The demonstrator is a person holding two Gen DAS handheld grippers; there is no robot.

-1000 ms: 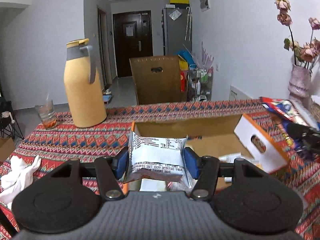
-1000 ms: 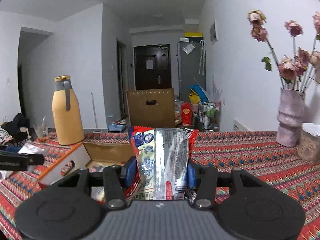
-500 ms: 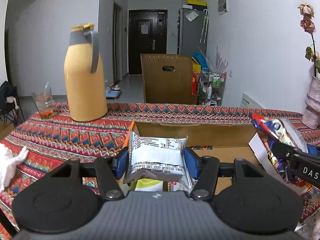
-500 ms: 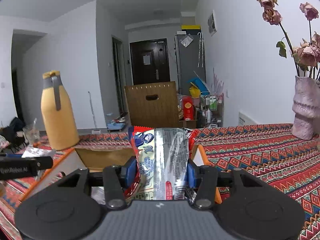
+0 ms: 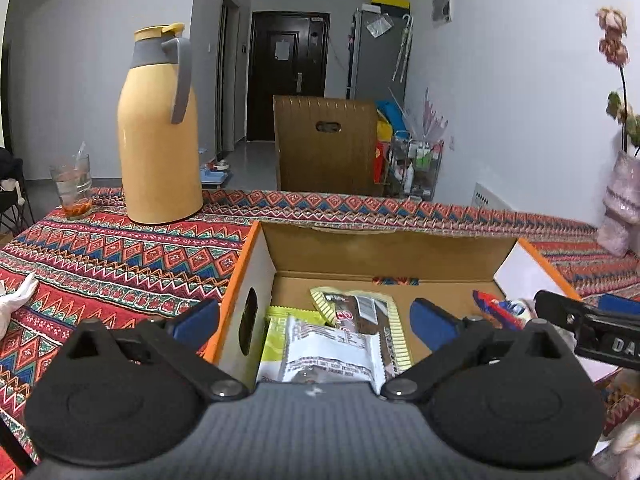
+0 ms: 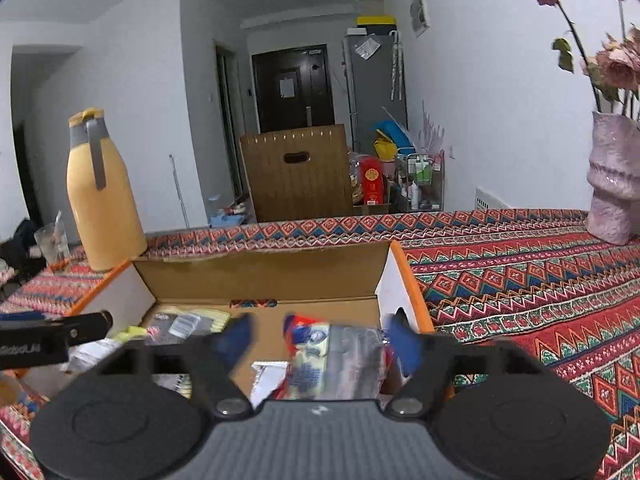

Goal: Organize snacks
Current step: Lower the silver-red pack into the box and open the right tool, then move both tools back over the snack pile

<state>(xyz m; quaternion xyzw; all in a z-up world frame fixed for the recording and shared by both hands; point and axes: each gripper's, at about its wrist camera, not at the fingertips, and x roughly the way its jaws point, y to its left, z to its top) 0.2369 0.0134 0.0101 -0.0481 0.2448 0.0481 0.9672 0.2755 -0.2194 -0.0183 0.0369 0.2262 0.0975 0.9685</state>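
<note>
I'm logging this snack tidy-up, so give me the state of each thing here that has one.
Left claw: wide open, just released.
Right claw: wide open, just released.
White packet: free, lying in the box.
Red and silver packet: free, in the box.
Cardboard box: open, several snacks inside.
Yellow jug: upright, lid shut.

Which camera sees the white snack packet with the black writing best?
The left wrist view. There the white snack packet lies sharp and close between the wide-open fingers of the left gripper, inside the cardboard box. In the right wrist view only a blurred bit of it shows at the left edge.
</note>
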